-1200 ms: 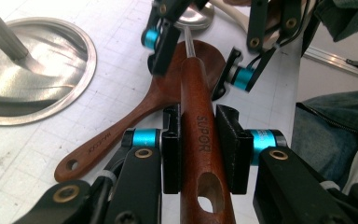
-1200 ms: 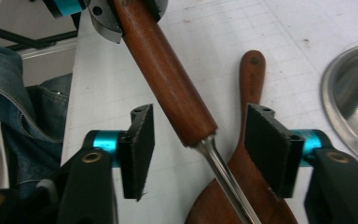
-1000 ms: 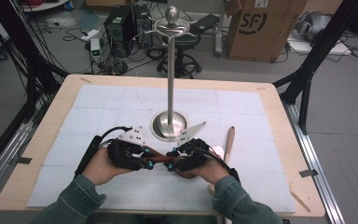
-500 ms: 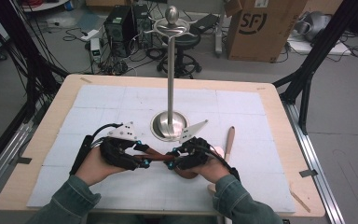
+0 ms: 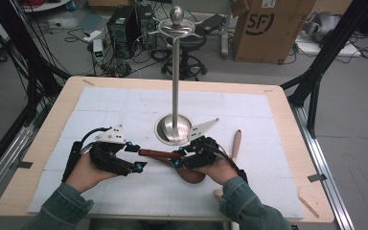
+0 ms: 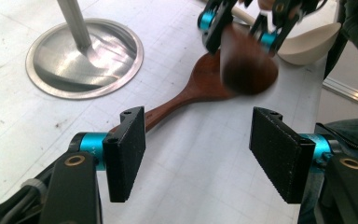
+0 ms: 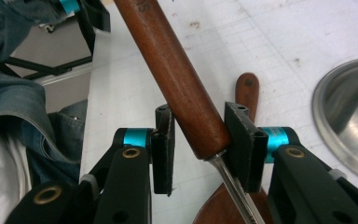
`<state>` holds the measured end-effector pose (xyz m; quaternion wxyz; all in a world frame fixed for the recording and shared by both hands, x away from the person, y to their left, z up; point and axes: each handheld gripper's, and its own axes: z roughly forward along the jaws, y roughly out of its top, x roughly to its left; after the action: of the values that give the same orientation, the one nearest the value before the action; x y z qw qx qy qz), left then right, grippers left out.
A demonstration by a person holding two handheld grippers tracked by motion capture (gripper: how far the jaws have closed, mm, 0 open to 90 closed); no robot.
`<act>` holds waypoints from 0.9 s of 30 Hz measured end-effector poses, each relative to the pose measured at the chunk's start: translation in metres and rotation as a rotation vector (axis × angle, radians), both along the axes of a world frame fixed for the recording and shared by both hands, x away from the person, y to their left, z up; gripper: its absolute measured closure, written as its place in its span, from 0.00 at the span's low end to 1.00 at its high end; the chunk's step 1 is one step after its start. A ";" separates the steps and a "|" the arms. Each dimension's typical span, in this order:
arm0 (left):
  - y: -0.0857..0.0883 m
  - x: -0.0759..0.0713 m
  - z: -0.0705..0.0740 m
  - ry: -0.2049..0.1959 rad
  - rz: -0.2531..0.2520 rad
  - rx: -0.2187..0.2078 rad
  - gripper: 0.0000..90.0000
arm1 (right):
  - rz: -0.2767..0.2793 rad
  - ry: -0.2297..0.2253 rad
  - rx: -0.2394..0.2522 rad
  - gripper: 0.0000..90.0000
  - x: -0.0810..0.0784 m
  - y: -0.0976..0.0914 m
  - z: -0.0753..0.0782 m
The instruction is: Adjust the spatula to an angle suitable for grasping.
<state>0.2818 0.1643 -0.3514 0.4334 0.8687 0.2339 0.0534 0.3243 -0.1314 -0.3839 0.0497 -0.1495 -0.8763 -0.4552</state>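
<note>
Evidently this is a hand-over, just finished. The right gripper [image 5: 178, 157] has its fingers [image 7: 242, 135] clamped on the dark-handled utensil [image 5: 159, 154], right where the brown handle meets its thin metal shaft, and they have just been tightening a little. The left gripper [image 5: 138, 157] has just been opening. Its fingers [image 6: 127, 149] stand well apart with nothing between them, just beside the free end of the handle. The utensil hangs roughly level above the surface [image 5: 100, 105], in front of the steel stand [image 5: 175, 86].

Next, I judge, the left hand should back clear. The right hand then has to carry the utensil up towards the arms at the top of the stand, keeping a firm hold because the grip sits far from the handle's free end.

Hard to read: the utensil's working end is hidden under the right hand, so what kind of tool it is I cannot tell. In the left gripper view its near end is a dark blur. A dark wooden spoon [image 6: 200, 86] lies on the surface beneath it, partly covered, and a pale wooden spoon [image 5: 236, 143] runs under the right forearm.
</note>
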 end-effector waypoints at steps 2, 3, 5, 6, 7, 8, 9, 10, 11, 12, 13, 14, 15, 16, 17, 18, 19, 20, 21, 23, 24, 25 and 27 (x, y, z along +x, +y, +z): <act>0.002 0.000 -0.002 0.001 0.004 -0.001 0.41 | -0.009 0.000 0.009 0.73 0.001 -0.001 0.004; 0.003 0.000 -0.002 0.002 0.006 -0.003 0.41 | -0.013 0.004 0.012 0.73 0.001 0.000 0.006; 0.005 -0.001 -0.003 0.001 0.011 -0.004 0.41 | -0.015 0.005 0.017 0.73 0.003 -0.002 0.010; 0.006 -0.001 -0.003 0.002 0.014 -0.006 0.41 | -0.019 0.004 0.021 0.73 0.004 -0.003 0.011; 0.007 -0.001 -0.004 0.001 0.015 -0.007 0.41 | -0.029 0.010 0.032 0.73 0.004 -0.004 0.013; 0.007 -0.001 -0.005 0.004 0.019 -0.013 0.41 | -0.033 0.010 0.043 0.73 0.005 -0.006 0.013; 0.008 -0.002 -0.006 0.004 0.017 -0.012 0.41 | -0.041 0.011 0.057 0.73 0.006 -0.007 0.014; 0.009 -0.001 -0.006 0.003 0.017 -0.008 0.41 | -0.047 0.009 0.066 0.73 0.007 -0.009 0.015; 0.010 -0.001 -0.008 0.004 0.020 -0.006 0.41 | -0.057 0.012 0.077 0.73 0.007 -0.011 0.016; 0.010 -0.001 -0.009 0.008 0.023 -0.005 0.40 | -0.070 0.017 0.085 0.73 0.008 -0.013 0.017; 0.010 -0.001 -0.010 0.010 0.023 -0.004 0.40 | -0.077 0.011 0.093 0.73 0.009 -0.015 0.019; 0.010 -0.001 -0.011 0.011 0.024 -0.002 0.40 | -0.087 0.013 0.098 0.74 0.010 -0.016 0.020; 0.011 -0.001 -0.012 0.013 0.026 -0.001 0.40 | -0.089 0.015 0.101 0.74 0.011 -0.017 0.021; 0.010 0.000 -0.013 0.013 0.025 -0.003 0.40 | -0.093 0.012 0.099 0.74 0.011 -0.018 0.023; 0.010 -0.001 -0.013 0.014 0.027 -0.004 0.40 | -0.096 0.009 0.097 0.74 0.012 -0.019 0.025; 0.011 -0.001 -0.013 0.013 0.028 -0.004 0.40 | -0.102 0.007 0.098 0.74 0.013 -0.020 0.027; 0.011 -0.001 -0.013 0.015 0.030 -0.004 0.40 | -0.108 0.003 0.103 0.75 0.013 -0.021 0.029; 0.011 -0.001 -0.012 0.013 0.031 -0.007 0.40 | -0.110 -0.001 0.108 0.75 0.014 -0.022 0.032; 0.011 0.000 -0.012 0.012 0.028 -0.006 0.40 | -0.117 -0.004 0.118 0.76 0.014 -0.024 0.034; 0.012 0.000 -0.012 0.012 0.031 -0.007 0.40 | -0.133 -0.002 0.144 0.76 0.016 -0.027 0.038; 0.012 -0.001 -0.012 0.012 0.032 -0.008 0.40 | -0.142 -0.006 0.152 0.76 0.017 -0.029 0.040; 0.012 -0.001 -0.012 0.010 0.032 -0.007 0.40 | -0.153 -0.007 0.157 0.76 0.018 -0.030 0.042; 0.012 -0.001 -0.012 0.010 0.032 -0.007 0.40 | -0.173 -0.013 0.163 0.77 0.019 -0.033 0.045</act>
<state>0.2811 0.1759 -0.3638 0.4344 0.8636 0.2499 0.0551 0.3436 -0.1647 -0.3394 0.0167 -0.2169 -0.8206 -0.5285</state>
